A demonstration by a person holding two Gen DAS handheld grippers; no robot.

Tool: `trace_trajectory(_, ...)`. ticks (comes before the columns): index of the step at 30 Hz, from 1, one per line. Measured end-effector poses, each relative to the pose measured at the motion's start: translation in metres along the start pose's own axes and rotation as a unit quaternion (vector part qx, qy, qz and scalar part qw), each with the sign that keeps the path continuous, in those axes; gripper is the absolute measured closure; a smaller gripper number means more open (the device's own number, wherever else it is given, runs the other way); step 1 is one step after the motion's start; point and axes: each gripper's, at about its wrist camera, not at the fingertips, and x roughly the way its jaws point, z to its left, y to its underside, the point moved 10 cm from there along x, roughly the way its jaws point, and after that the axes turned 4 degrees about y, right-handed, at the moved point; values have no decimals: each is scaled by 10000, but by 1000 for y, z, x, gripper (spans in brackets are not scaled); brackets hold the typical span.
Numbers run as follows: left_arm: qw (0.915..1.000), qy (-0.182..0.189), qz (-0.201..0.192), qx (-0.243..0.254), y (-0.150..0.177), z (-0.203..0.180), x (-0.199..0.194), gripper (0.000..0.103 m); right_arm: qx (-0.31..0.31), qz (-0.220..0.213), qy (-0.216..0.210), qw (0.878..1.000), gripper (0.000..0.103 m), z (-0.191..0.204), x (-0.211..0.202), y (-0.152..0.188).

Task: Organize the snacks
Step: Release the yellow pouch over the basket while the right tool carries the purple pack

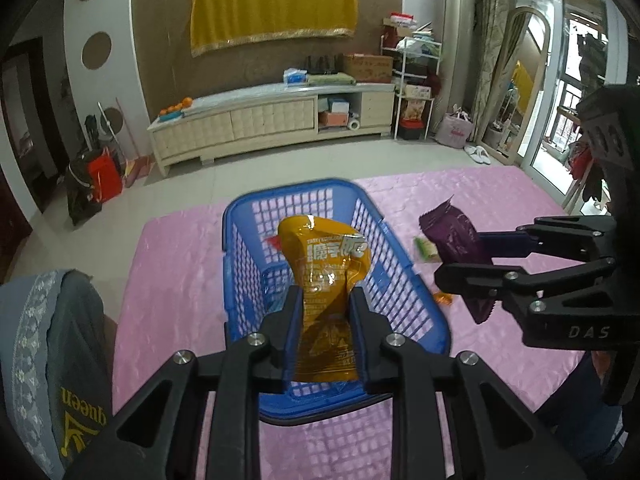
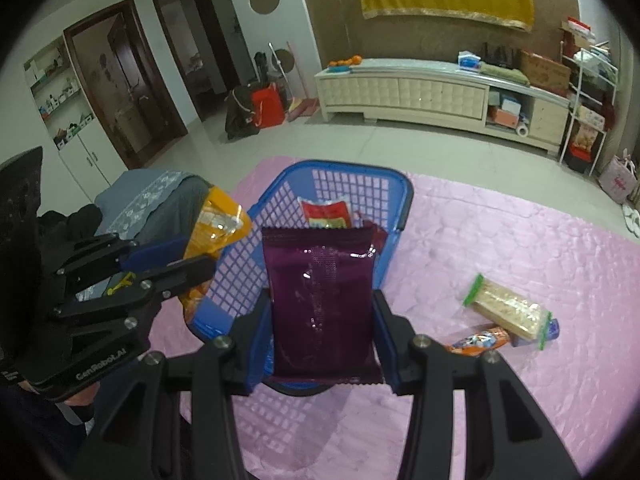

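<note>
Only right wrist view shows red packet (image 2: 325, 213) in basket (image 2: 404, 196); L gripper (image 1: 325, 312) clamps orange pouch (image 1: 326, 280), R gripper (image 2: 323, 320) purple.

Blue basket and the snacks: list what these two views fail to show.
- Blue basket floor: left wrist view, blocked by the orange packet in the left gripper.
- Red packet in the basket: right wrist view, its lower part hidden behind the purple packet in the right gripper.
- Small orange snack on the pink mat: label too small and blurred to read.
</note>
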Motion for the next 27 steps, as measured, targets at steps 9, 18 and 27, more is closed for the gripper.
trace_trajectory(9,9985,113,360,-409,21,18,27,79,17,240,131,9996,52,0,18,8)
trace_trajectory(18,9973,114,542,-478,36,17,25,48,8,230,132,9996,52,6,14,12)
trace_trajectory(27,9983,55,321,-493,27,23,0,43,21,125,60,9999,52,12,1,8)
